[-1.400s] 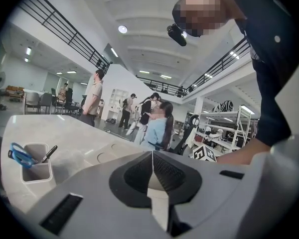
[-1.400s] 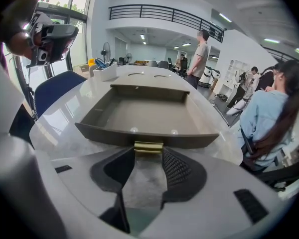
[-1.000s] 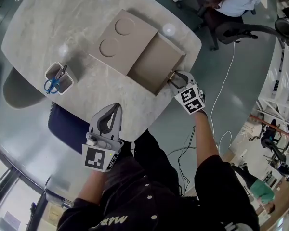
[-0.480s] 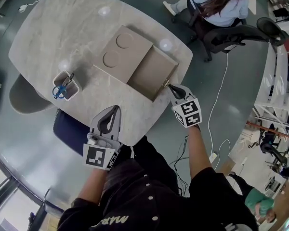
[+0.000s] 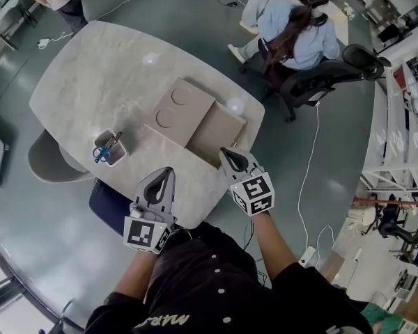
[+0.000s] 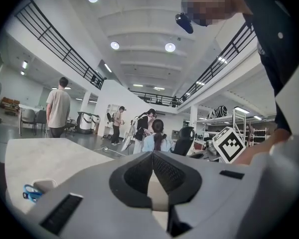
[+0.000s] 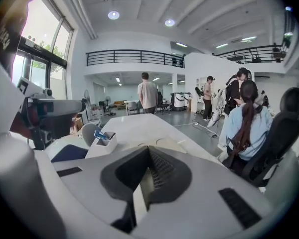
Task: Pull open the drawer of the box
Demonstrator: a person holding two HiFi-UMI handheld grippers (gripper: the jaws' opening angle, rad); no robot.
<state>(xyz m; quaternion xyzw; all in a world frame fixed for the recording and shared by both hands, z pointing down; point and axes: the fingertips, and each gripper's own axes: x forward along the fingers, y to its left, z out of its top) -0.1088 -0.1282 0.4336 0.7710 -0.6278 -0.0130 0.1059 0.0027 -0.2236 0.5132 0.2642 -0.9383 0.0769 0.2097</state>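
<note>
The tan box (image 5: 180,110), with two round marks on its top, sits on the pale stone table (image 5: 104,68). Its drawer (image 5: 217,132) stands pulled out toward me. My right gripper (image 5: 225,152) is shut at the drawer's front edge, tips pointing at it, with nothing between the jaws. In the right gripper view the closed jaws (image 7: 148,151) point over the box top (image 7: 162,144). Further left, my left gripper (image 5: 168,170) hovers shut over the table's near edge, empty. Its meeting jaws (image 6: 152,156) fill the left gripper view.
A white cup with blue scissors (image 5: 109,148) stands left of the box. A grey chair (image 5: 49,162) and a dark blue chair (image 5: 111,200) are tucked at the table's near side. A person sits in an office chair (image 5: 299,33) beyond the table.
The right gripper's jaws were open round the drawer's handle and have closed. The gripper has drawn back a little. The head view has pulled away, showing more of the room.
</note>
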